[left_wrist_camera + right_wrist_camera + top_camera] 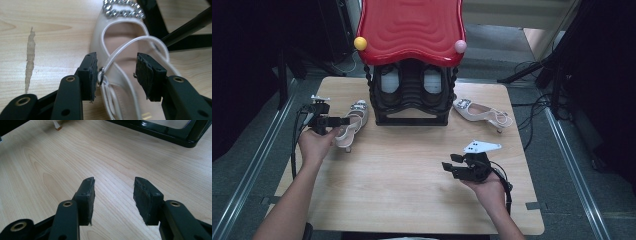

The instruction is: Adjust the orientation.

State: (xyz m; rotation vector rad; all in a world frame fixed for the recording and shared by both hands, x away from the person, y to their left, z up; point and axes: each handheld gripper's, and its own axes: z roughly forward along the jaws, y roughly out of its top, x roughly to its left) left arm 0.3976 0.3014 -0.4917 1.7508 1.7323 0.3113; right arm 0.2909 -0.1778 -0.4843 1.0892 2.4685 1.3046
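A pale high-heeled sandal with a rhinestone buckle lies on the wooden table, left of a black shoe rack. My left gripper is open, its jaws either side of the sandal's thin back straps. In the left gripper view the left pad is close against the small strap buckle. A matching sandal lies right of the rack. My right gripper hangs open over bare wood at the table's front right, nothing between its pads.
The rack carries a wavy red top with a yellow ball and a pink ball, and dark shoes stand inside it. Its black base and a sandal's heel tip lie ahead of the right gripper. Cables run along the floor at right.
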